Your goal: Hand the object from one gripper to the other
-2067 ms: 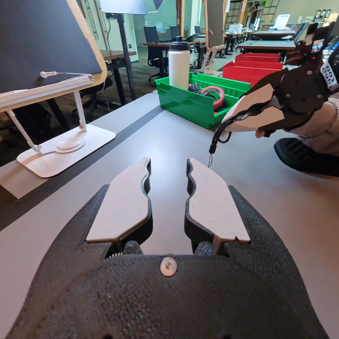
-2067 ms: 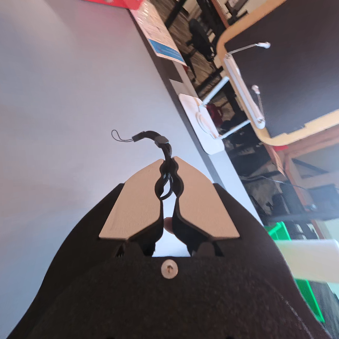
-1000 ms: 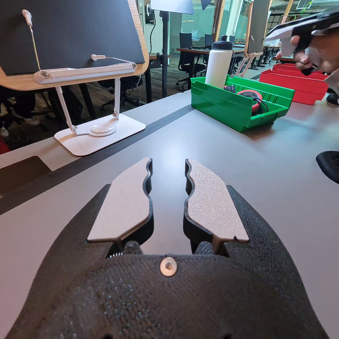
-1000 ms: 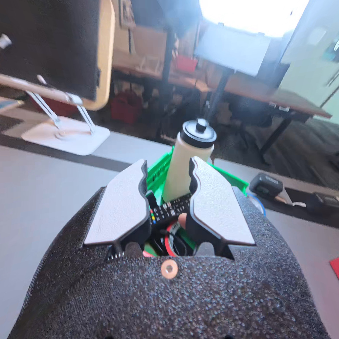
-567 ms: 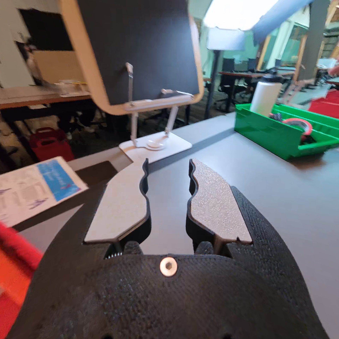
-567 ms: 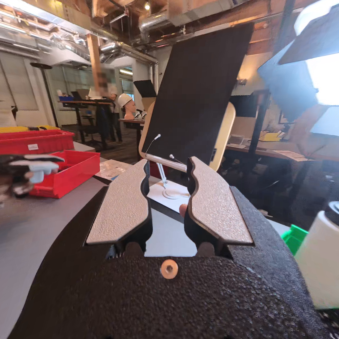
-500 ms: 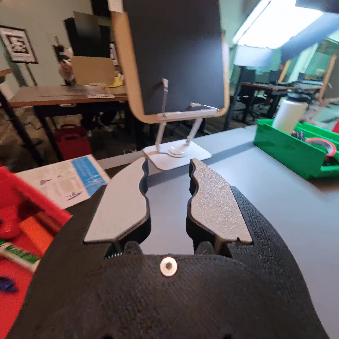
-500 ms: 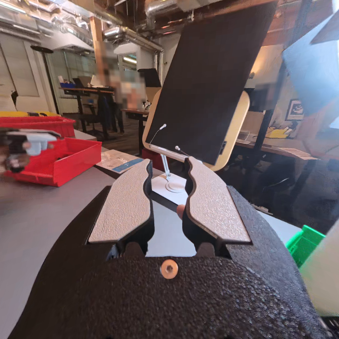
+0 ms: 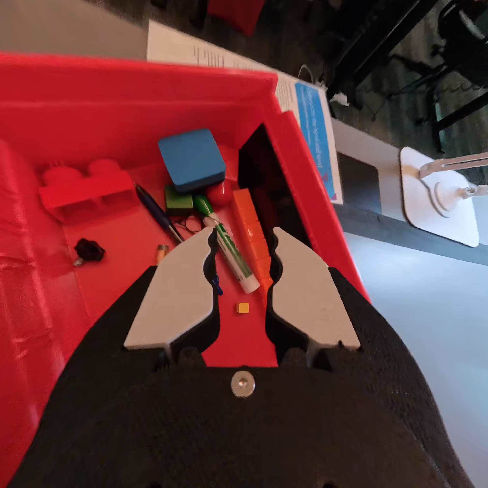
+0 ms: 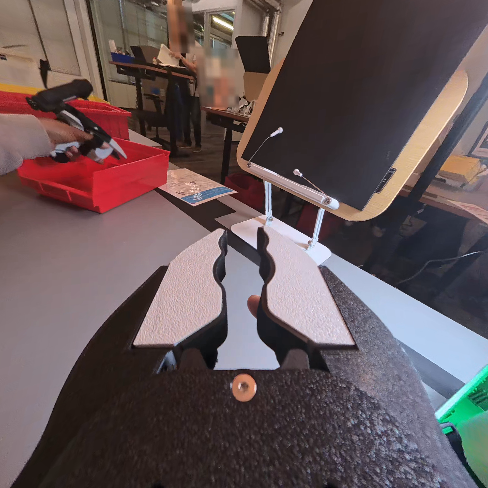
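Observation:
My left gripper (image 9: 243, 233) is open and empty, pointing down into a red bin (image 9: 132, 87). Below its fingertips lie a green-and-white marker (image 9: 232, 253) and an orange block strip (image 9: 250, 229). The bin also holds a blue foam block (image 9: 191, 159), a red toy brick (image 9: 87, 190), a dark blue pen (image 9: 155, 211), a green block (image 9: 178, 200), a red ball (image 9: 219, 195), a black knob (image 9: 88, 250) and a tiny yellow cube (image 9: 242, 307). My right gripper (image 10: 241, 233) is open and empty above the grey table (image 10: 79, 250). It sees the left gripper (image 10: 87, 142) over the red bin (image 10: 105, 179).
A black board on a white stand (image 10: 343, 118) sits at the table's far edge; its base (image 9: 438, 195) shows in the left wrist view. A printed sheet (image 10: 198, 190) lies by the bin. A green bin (image 10: 467, 396) is at the right. People stand in the background. My hands' fingertips stand some 60 centimeters from each other. My right tips are about 60 centimeters from the green-and-white marker (image 9: 232, 253), my left tips only 8 centimeters.
The right gripper let go of the black strap over the green bin and swung back over the table. The left gripper swung left and tipped down into the red bin.

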Available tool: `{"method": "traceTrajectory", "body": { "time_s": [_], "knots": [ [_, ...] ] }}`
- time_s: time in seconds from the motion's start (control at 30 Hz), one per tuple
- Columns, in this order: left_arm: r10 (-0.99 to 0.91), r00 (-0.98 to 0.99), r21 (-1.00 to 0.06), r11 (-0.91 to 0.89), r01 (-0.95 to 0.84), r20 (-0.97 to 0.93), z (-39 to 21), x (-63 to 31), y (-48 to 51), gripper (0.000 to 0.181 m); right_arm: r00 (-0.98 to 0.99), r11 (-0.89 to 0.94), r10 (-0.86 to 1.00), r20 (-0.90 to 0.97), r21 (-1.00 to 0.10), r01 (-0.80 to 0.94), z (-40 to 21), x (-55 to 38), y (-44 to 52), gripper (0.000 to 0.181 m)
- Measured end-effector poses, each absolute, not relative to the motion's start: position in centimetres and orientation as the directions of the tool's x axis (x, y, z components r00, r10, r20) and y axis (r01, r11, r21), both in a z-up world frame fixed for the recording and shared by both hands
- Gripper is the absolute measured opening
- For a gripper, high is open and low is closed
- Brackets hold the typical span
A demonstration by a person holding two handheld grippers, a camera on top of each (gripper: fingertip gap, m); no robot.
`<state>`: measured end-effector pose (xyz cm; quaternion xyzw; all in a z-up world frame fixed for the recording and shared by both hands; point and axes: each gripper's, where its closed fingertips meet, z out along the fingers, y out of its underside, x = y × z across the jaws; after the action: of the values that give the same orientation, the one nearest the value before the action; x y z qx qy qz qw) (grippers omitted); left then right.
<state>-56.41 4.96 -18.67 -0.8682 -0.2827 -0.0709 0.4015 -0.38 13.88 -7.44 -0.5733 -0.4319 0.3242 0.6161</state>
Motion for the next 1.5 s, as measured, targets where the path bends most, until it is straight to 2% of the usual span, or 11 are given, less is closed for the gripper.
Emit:
{"method": "traceTrajectory", "body": {
  "time_s": [0.33, 0.53, 0.77, 0.87, 1.0, 1.07, 1.13, 1.2, 1.3, 1.4, 1.5],
  "knots": [
    [0.504, 0.836, -0.449, -0.708, 0.545, 0.218, -26.7, -55.3, 5.6, 0.029, 0.432, 0.134, 0.884, 0.180, -0.982, 0.135, -7.8, 1.1, 15.0, 0.013],
    [0.484, 0.869, -0.480, -0.742, 0.469, 0.102, -26.6, -56.3, 5.4, 0.021, 0.440, 0.160, 0.870, 0.223, -0.971, 0.177, -8.0, 1.4, 15.2, 0.012],
    [0.432, 0.891, -0.679, -0.613, 0.403, 0.139, -19.3, -56.9, 5.2, 0.020, 0.433, 0.205, 0.862, 0.262, -0.963, 0.174, -6.9, 1.7, 14.5, 0.010],
    [0.290, 0.942, -0.817, -0.493, 0.299, 0.170, -13.1, -53.7, 6.3, 0.019, 0.415, 0.206, 0.874, 0.253, -0.966, 0.156, -6.5, 1.3, 13.7, 0.010],
    [-0.201, 0.935, -0.943, -0.223, 0.248, 0.294, -4.2, -41.0, 6.8, 0.019, 0.344, 0.171, 0.919, 0.195, -0.980, 0.097, -6.1, -0.3, 11.2, 0.010],
    [-0.569, 0.739, -0.921, -0.091, 0.380, 0.361, -0.2, -32.1, 4.7, 0.019, 0.248, 0.119, 0.961, 0.124, -0.992, 0.036, -6.0, -1.6, 8.7, 0.011],
    [-0.815, 0.446, -0.828, -0.072, 0.556, 0.370, 2.0, -24.8, 1.2, 0.019, 0.097, 0.020, 0.995, 0.016, -0.999, -0.038, -6.0, -3.1, 5.1, 0.017],
    [-0.893, 0.253, -0.768, -0.144, 0.624, 0.373, 0.9, -18.9, -0.9, 0.018, -0.036, -0.100, 0.995, -0.098, -0.994, -0.051, -6.7, -4.4, 1.6, 0.030],
    [-0.884, 0.217, -0.808, -0.246, 0.535, 0.413, -4.2, -11.1, -1.4, 0.019, -0.114, -0.174, 0.978, -0.175, -0.985, 0.012, -9.4, -6.4, -2.6, 0.043],
    [-0.870, 0.248, -0.833, -0.271, 0.483, 0.427, -7.6, -7.4, -1.1, 0.019, -0.042, -0.213, 0.976, -0.214, -0.977, 0.017, -12.0, -7.9, -3.5, 0.041],
    [-0.847, 0.425, -0.922, -0.175, 0.344, 0.319, -10.0, -6.1, -0.4, 0.020, -0.020, -0.275, 0.961, -0.276, -0.961, 0.030, -13.8, -8.7, -3.3, 0.032]
  ]
}}
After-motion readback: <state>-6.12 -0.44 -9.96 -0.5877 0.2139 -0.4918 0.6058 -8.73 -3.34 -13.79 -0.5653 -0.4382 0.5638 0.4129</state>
